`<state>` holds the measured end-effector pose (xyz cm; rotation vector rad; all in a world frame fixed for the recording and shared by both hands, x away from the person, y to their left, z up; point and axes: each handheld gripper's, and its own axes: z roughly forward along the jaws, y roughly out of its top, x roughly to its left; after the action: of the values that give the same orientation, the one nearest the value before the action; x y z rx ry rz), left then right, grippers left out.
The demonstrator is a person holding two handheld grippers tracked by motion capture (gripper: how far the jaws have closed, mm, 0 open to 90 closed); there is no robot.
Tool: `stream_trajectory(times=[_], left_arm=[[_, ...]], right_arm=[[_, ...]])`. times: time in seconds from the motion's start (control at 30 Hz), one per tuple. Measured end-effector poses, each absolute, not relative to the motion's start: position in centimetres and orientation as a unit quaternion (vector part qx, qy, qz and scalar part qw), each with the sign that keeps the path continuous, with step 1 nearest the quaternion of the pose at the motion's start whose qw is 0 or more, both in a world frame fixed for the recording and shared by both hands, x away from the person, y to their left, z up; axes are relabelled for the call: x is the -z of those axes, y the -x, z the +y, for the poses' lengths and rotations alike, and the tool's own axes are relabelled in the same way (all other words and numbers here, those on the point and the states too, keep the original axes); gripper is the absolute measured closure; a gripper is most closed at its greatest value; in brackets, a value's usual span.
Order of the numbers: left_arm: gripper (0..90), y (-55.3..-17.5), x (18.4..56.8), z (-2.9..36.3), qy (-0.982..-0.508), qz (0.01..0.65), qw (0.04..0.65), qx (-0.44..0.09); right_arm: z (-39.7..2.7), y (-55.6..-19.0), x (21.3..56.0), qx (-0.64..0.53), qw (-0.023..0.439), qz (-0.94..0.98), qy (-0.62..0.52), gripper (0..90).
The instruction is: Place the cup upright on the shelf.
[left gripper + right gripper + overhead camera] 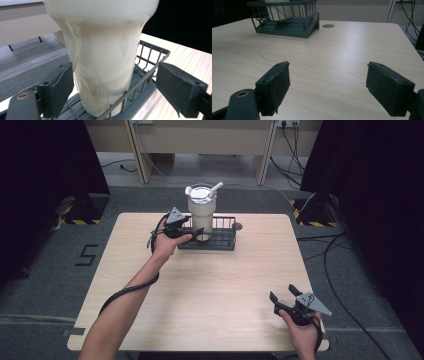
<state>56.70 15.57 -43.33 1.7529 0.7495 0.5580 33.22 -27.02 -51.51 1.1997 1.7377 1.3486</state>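
We see a light wood table (200, 285) w/ rounded corners taking up most of the high view, a small round dark grommet (237, 226) near its far edge. On the far half, just left of centre, sits a dark wire basket (220, 237), low-walled w/ a slatted floor. Standing upright in the basket's left end is a tall cream tumbler (202, 212) w/ a lid and a pale straw (215, 189) angled up to the right; upper body wider, lower part tapered.

Left gripper (192, 234) is at the basket's left end, held by the left hand (167, 242), cable looping back along the forearm. In the left gripper view its jaws stand apart on either side of the tumbler (105, 62): one pad (61, 87) is right beside or maybe touching the cup wall, we can't tell which; the other pad (178, 87) is clearly off it, outside the basket wall (150, 57). So released, not gripping.

Right gripper (285, 296) is well apart, near the table's near-right corner, in the right hand (300, 330). In the right gripper view its jaws are spread wide w/ bare table (332, 62) between them; basket (287, 22) and grommet (328, 26) show far ahead.
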Motion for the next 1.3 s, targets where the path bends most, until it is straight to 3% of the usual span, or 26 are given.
stream_trajectory(times=[1.3], left_arm=[[14.4,-49.3,44.7,21.5,-0.731,0.317,0.551,-0.248]], right_arm=[[-26.9,-33.2,51.5,-0.509,0.316,0.659,-0.455,19.7]])
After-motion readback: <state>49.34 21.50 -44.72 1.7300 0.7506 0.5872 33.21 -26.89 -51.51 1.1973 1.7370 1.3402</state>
